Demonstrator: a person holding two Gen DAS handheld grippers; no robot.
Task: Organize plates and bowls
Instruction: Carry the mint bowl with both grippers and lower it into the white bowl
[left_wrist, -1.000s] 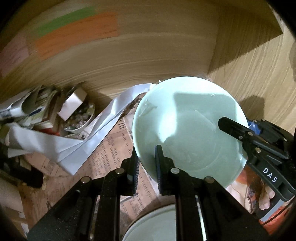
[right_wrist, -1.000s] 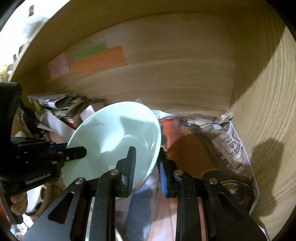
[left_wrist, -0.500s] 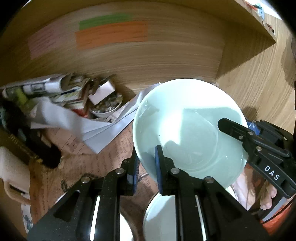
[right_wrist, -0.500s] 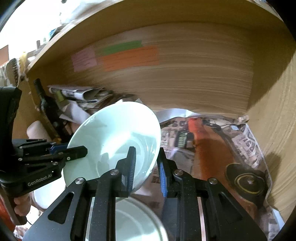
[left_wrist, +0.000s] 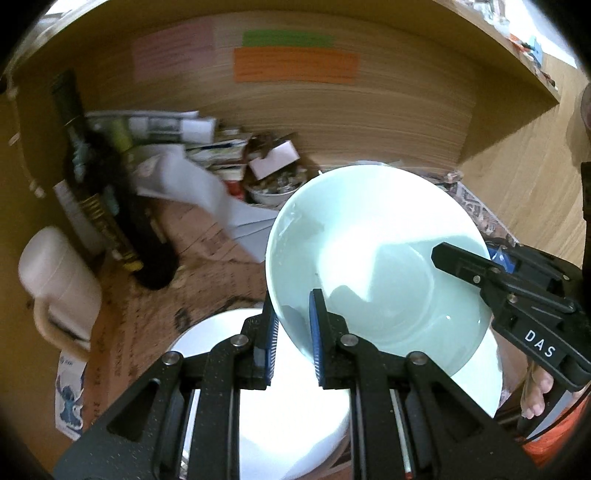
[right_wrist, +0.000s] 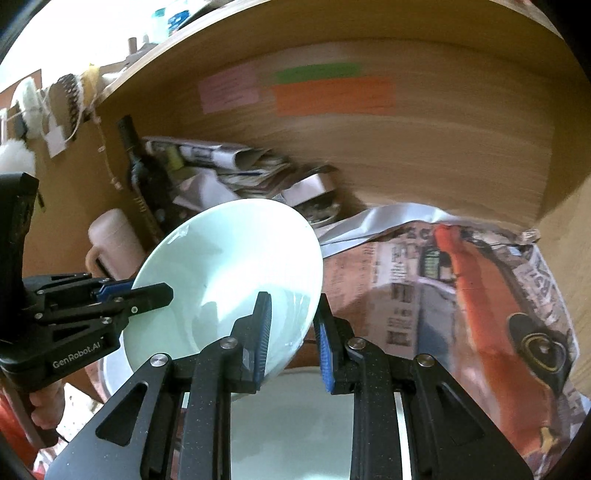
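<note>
A pale green bowl (left_wrist: 369, 258) hangs tilted in the air above the shelf floor, gripped at two opposite sides of its rim. My left gripper (left_wrist: 293, 306) is shut on the near rim in the left wrist view. The right gripper (left_wrist: 461, 258) clamps the far right rim there. In the right wrist view the bowl (right_wrist: 229, 266) leans left, with my right gripper (right_wrist: 293, 299) shut on its lower right rim and the left gripper (right_wrist: 147, 291) on the left rim. A white round dish (left_wrist: 288, 424) lies directly below, also visible under the right fingers (right_wrist: 295, 424).
Newspaper (right_wrist: 461, 295) lines the wooden shelf floor. At the back left stand a dark bottle (left_wrist: 110, 206), a white handled jug (left_wrist: 55, 277), a pile of papers (left_wrist: 177, 129) and a small tin of bits (left_wrist: 273, 184). Coloured notes (left_wrist: 295, 66) stick to the back wall.
Both grippers have carried the bowl leftwards along the shelf. The bottle, the jug and the white dish underneath have come into view.
</note>
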